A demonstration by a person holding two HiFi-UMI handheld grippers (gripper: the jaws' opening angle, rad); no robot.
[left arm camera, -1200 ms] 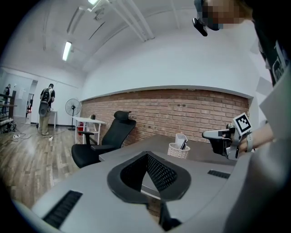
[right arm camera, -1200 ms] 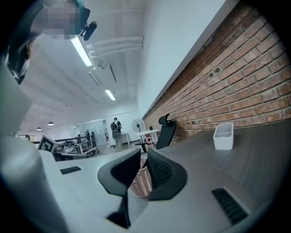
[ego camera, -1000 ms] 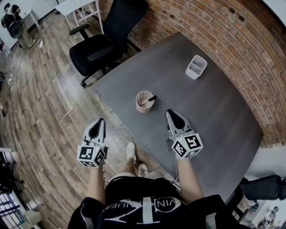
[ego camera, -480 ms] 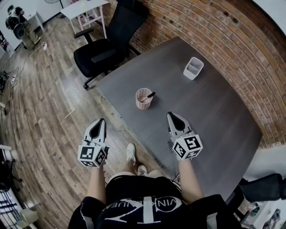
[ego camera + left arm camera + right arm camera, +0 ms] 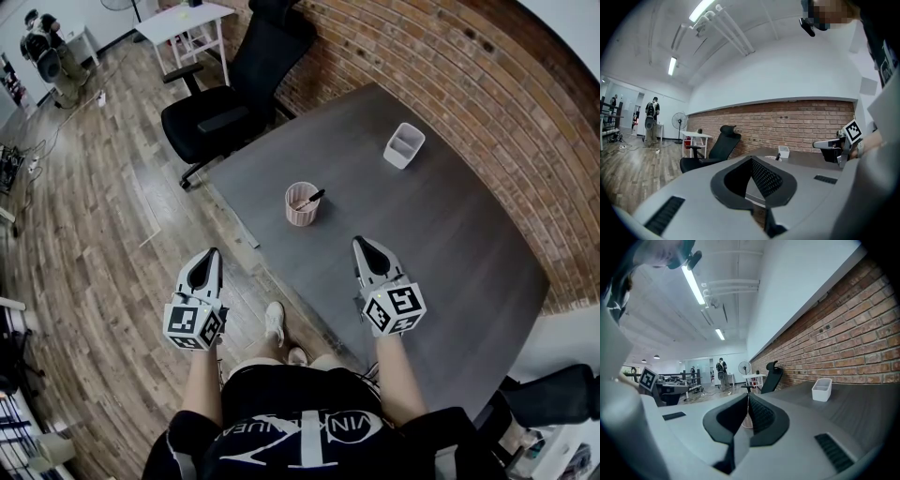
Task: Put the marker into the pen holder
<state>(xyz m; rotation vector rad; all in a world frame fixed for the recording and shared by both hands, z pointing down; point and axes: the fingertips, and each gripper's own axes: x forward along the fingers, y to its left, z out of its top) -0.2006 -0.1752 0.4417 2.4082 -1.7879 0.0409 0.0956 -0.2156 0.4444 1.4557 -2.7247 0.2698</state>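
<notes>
A pink pen holder [image 5: 301, 208] stands on the grey table [image 5: 450, 234] near its left edge. A black marker [image 5: 310, 198] leans inside it, its tip poking over the rim. My right gripper [image 5: 362, 243] hovers over the table's near part, short of the holder, shut with nothing between its jaws. My left gripper [image 5: 211, 254] hangs over the wooden floor left of the table, also shut and empty. In the left gripper view the marker [image 5: 778, 156] shows far off beyond the closed jaws. In the right gripper view the holder [image 5: 745, 422] peeks out behind the jaw tips.
A white rectangular box [image 5: 404, 145] sits at the table's far side by the brick wall [image 5: 487, 84]. A black office chair [image 5: 230, 98] stands off the table's far left corner, with a small white table [image 5: 183, 21] behind it. People stand in the far room.
Both grippers have drawn back a little toward the person, so the holder with the marker lies farther ahead of them. The marker stays in the holder.
</notes>
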